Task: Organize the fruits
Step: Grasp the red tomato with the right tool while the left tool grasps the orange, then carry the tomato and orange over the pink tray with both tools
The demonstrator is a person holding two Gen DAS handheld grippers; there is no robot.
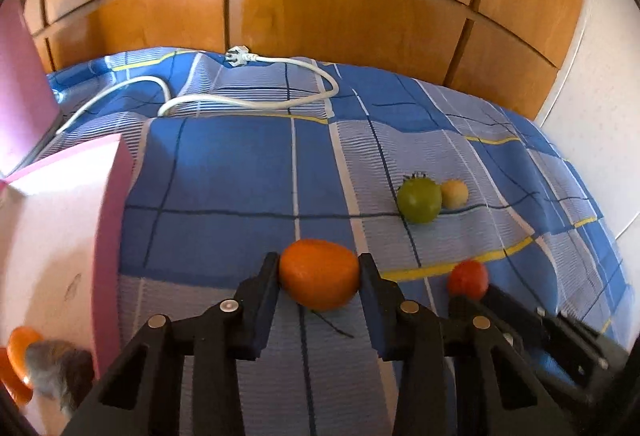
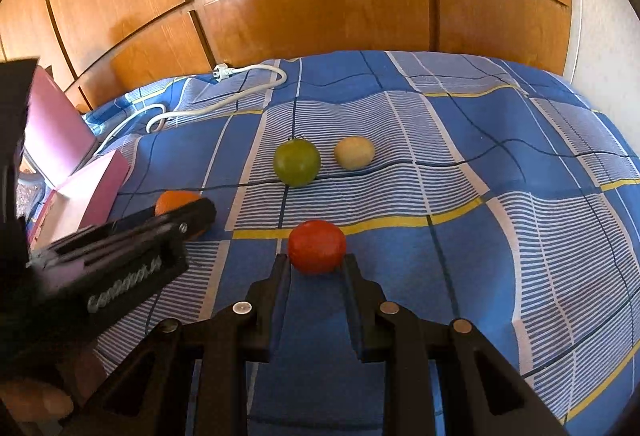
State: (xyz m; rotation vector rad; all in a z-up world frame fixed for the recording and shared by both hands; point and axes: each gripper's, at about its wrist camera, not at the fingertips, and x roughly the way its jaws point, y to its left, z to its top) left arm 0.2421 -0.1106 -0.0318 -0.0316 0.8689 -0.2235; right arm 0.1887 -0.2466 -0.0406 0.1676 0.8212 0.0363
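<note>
My left gripper (image 1: 319,268) is shut on an orange fruit (image 1: 319,279), its fingers pressed to both sides, over the blue checked bedspread (image 1: 224,176). My right gripper (image 2: 316,260) is shut on a red tomato (image 2: 317,251) held between its fingertips. The red tomato also shows in the left wrist view (image 1: 468,278), and the orange fruit in the right wrist view (image 2: 176,202). A green tomato (image 2: 297,162) and a small yellow fruit (image 2: 354,153) lie side by side farther back on the bedspread. A pink open box (image 1: 52,236) stands at the left.
The pink box holds an orange item (image 1: 20,364) and a grey fuzzy thing (image 1: 56,368). A white power cable with plug (image 1: 256,84) loops across the far bedspread. Wooden wardrobe doors (image 1: 320,4) stand behind the bed. A white wall (image 1: 600,116) is at the right.
</note>
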